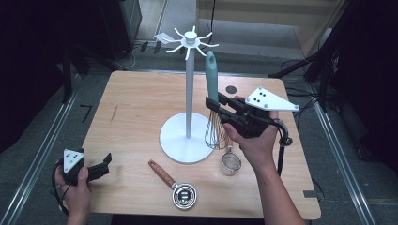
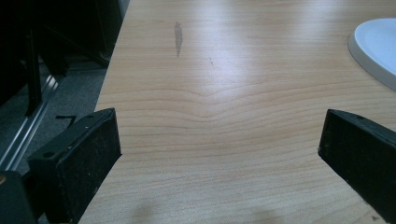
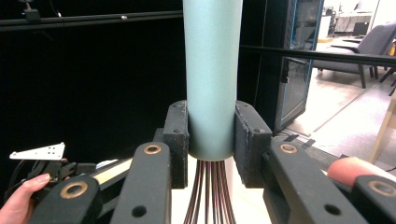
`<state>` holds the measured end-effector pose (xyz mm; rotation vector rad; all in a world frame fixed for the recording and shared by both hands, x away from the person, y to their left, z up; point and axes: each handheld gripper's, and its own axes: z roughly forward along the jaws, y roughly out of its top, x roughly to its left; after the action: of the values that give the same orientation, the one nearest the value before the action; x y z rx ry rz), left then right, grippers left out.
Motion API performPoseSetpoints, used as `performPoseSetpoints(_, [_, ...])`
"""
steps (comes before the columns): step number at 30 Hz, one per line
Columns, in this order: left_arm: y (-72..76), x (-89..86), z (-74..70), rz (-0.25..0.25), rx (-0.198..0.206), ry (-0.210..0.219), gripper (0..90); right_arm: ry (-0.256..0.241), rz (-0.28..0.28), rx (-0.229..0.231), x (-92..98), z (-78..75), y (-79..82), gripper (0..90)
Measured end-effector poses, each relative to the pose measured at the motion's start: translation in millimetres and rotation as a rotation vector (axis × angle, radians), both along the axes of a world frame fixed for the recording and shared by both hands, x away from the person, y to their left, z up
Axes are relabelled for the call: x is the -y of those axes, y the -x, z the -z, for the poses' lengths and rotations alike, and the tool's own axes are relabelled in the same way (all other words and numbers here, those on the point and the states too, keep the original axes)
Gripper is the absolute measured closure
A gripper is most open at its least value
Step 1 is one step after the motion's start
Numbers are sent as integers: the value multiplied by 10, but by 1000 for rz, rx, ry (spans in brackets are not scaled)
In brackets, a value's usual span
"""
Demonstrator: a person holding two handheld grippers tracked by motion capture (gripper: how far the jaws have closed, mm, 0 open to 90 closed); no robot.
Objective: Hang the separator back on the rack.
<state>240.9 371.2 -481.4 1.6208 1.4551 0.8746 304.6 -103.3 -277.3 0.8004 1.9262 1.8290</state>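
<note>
A whisk (image 1: pixel 214 110) with a teal handle (image 3: pixel 212 79) and dark wire loops is held upright, handle up, just right of the white hook stand (image 1: pixel 188 84). My right gripper (image 1: pixel 217 102) is shut on the handle's lower end; in the right gripper view both pads clamp it with the wires (image 3: pixel 208 193) hanging below. My left gripper (image 1: pixel 104 164) rests at the table's front left corner, open, nothing between its jaws; in the left gripper view bare wood lies between its pads (image 2: pixel 95 154).
A wooden-handled measuring cup (image 1: pixel 183 194) lies at the front centre. A small metal strainer (image 1: pixel 230 162) sits under my right hand. The stand's round white base (image 1: pixel 185 138) takes the table's middle. A dark disc (image 1: pixel 230 89) lies at the back.
</note>
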Motion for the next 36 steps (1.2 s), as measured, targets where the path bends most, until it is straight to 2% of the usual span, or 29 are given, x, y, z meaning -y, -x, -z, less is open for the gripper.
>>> performPoseSetpoints(11, [-2,0,1,-1,0,2,0,6,-3,-20,-46,-12,-72,709])
performPoseSetpoints(21, [-2,2,0,-1,-1,0,0,11,-10,-21,-92,12,-131,709])
performPoseSetpoints(25, [-2,2,1,-2,0,1,0,0,-11,-7,-102,44,-135,707])
performPoseSetpoints(31, [-4,1,2,-2,0,1,0,-6,-16,-28,-93,43,-145,695])
performPoseSetpoints(36, [-4,4,1,-2,-3,-2,0,5,-10,-26,-94,51,-160,695])
